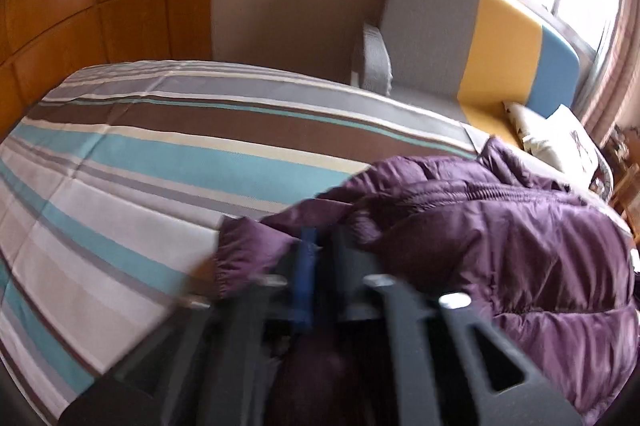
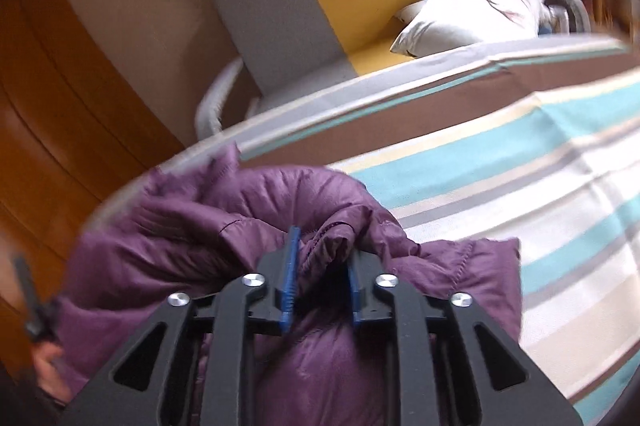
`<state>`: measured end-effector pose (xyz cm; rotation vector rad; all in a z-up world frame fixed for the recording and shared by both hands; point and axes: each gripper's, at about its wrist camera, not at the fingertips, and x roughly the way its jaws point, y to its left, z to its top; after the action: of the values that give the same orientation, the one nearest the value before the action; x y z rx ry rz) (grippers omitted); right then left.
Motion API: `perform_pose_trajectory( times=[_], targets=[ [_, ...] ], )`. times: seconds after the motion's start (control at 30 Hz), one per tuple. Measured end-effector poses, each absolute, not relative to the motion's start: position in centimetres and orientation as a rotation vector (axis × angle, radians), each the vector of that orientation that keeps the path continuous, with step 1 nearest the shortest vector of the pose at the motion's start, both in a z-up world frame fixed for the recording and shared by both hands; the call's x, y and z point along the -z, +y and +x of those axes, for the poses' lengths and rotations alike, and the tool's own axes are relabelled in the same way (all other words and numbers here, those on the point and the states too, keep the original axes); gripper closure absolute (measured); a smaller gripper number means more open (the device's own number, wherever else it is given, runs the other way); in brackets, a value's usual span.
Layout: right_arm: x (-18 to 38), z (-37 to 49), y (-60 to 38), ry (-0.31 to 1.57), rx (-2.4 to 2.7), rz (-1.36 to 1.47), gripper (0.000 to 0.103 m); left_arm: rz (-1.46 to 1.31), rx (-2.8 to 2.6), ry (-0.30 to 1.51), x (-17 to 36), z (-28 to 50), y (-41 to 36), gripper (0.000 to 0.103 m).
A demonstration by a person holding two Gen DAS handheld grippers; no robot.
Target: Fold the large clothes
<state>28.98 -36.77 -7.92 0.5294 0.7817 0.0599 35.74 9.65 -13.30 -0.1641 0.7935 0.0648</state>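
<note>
Purple puffer jacket (image 2: 248,226) heaped on the striped bed cover (image 2: 520,186), near the edge that faces the grey, yellow and blue sofa (image 2: 340,6). Right gripper (image 2: 322,266) low over the heap, blue pads (image 2: 290,266) parted partway, a ridge of quilted fabric with a seam rising in the gap; no clear pinch, pads apparently off the cloth. Left gripper (image 1: 320,266) blurred, above a sleeve with an elastic cuff (image 1: 236,258) that lies toward the bed's middle; one blue pad (image 1: 306,266) plain, the other dark and smeared, a gap between them, fabric bunched just ahead. Clamped or not: cannot tell for the left. White cushion (image 2: 472,6) on the sofa seat.
</note>
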Motion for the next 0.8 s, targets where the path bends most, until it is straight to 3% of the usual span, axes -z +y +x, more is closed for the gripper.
perform_pose_trajectory(
  times=[0.03,0.07,0.13,0.33,0.53,0.6,0.8],
  targets=[
    [7.3,27.9,-37.4,0.746,-0.070,0.574,0.064,-0.178,-0.080,0.766,12.7,35.0,10.1,0.045],
    [6.9,27.2,-37.7,0.723,-0.074,0.592,0.047,-0.192,-0.084,0.743,12.3,34.4,10.6,0.038],
    [5.6,25.0,-38.1,0.661,-0.078,0.589,0.034,-0.218,-0.038,0.715,11.5,33.0,11.3,0.030],
    [4.9,20.4,-38.4,0.689,-0.035,0.476,0.034,-0.176,0.029,0.726,11.4,29.1,11.9,0.012],
    [8.7,17.3,-39.5,0.813,0.027,0.477,0.033,-0.194,0.147,0.759,12.9,26.2,12.5,0.004],
    [9.9,17.1,-40.0,0.824,0.010,0.536,0.027,-0.195,0.181,0.777,13.4,26.0,12.2,0.004],
    [12.0,17.8,-38.9,0.827,-0.092,0.619,0.028,-0.288,0.272,0.845,15.2,27.3,12.0,0.009]
  ],
)
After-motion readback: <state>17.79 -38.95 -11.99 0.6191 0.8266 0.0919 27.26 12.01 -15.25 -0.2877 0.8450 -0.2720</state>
